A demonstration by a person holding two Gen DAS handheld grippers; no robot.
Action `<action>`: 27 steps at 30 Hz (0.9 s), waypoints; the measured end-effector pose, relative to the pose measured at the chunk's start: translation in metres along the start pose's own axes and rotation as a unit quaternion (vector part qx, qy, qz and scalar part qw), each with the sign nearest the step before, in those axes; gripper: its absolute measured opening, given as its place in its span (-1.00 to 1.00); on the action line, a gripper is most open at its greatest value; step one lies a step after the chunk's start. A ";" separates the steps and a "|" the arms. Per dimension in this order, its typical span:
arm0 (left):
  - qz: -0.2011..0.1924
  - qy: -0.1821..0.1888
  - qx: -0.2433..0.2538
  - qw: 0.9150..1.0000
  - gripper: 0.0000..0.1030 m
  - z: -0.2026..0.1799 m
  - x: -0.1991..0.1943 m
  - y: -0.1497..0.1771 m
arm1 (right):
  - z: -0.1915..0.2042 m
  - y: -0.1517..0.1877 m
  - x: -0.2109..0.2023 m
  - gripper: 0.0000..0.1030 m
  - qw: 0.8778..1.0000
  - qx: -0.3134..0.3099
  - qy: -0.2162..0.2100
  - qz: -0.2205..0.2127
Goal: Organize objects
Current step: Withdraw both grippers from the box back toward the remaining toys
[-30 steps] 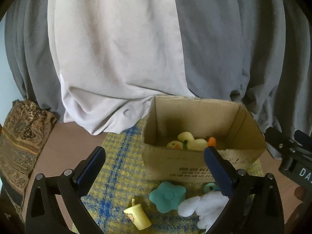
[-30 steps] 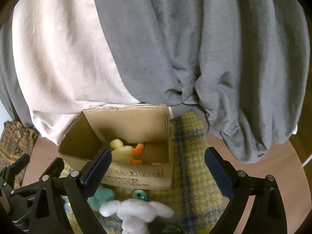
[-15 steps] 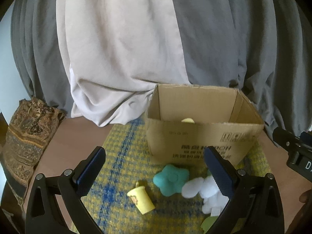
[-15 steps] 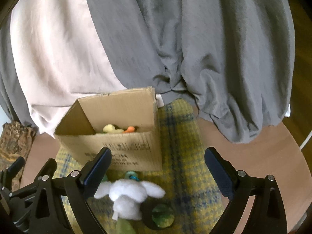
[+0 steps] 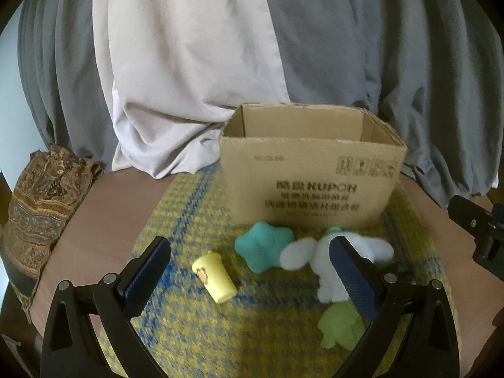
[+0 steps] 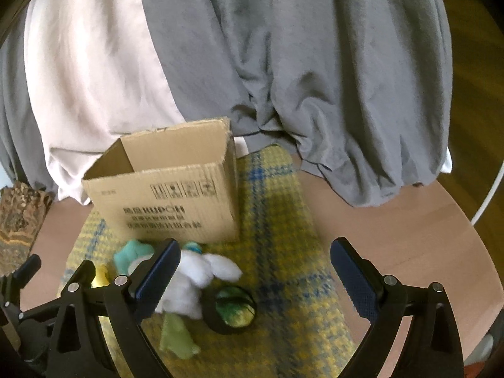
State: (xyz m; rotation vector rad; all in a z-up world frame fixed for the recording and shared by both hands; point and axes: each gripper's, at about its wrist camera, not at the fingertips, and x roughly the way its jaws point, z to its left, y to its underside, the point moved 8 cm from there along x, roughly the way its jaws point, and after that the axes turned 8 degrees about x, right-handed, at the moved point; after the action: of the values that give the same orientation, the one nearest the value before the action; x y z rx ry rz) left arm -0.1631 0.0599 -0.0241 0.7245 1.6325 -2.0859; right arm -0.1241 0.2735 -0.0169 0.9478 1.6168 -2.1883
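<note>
An open cardboard box [image 5: 312, 182] stands on a yellow-blue plaid mat [image 5: 195, 201]; its inside is hidden from here. In front of it lie a teal star toy [image 5: 261, 247], a white plush [image 5: 302, 255], a yellow toy cup [image 5: 215, 275] on its side and a pale green toy [image 5: 341, 326]. My left gripper [image 5: 250, 278] is open and empty, low over these toys. My right gripper [image 6: 255, 278] is open and empty above the white plush [image 6: 195, 280], a black ring with green inside [image 6: 231, 307] and the box [image 6: 170, 189].
Grey and white curtains [image 5: 220, 47] hang close behind the box. A patterned brown cloth [image 5: 41, 201] drapes over the round wooden table's [image 6: 409, 220] left edge. The right gripper's body [image 5: 478, 230] shows at the right of the left wrist view.
Both grippers have pulled back and dropped lower, so the box's front face now shows and the yellow duck inside is out of sight. More toys in front have come into view.
</note>
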 end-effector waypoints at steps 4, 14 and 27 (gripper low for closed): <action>-0.005 0.007 0.004 1.000 0.99 -0.014 -0.006 0.015 | -0.010 0.013 -0.003 0.87 1.000 -0.008 0.002 -0.001; -0.005 0.038 0.008 0.999 0.99 -0.041 -0.003 0.038 | -0.034 0.035 0.000 0.87 1.000 -0.011 0.006 0.007; 0.025 0.076 0.034 0.996 0.99 -0.080 0.015 0.070 | -0.058 0.058 0.014 0.87 1.000 -0.009 0.011 0.026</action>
State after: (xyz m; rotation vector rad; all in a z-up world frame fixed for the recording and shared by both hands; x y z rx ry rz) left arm -0.1208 0.1209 -0.1025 0.9583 1.6085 -2.1051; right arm -0.0821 0.3091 -0.0794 1.0006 1.5990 -2.1328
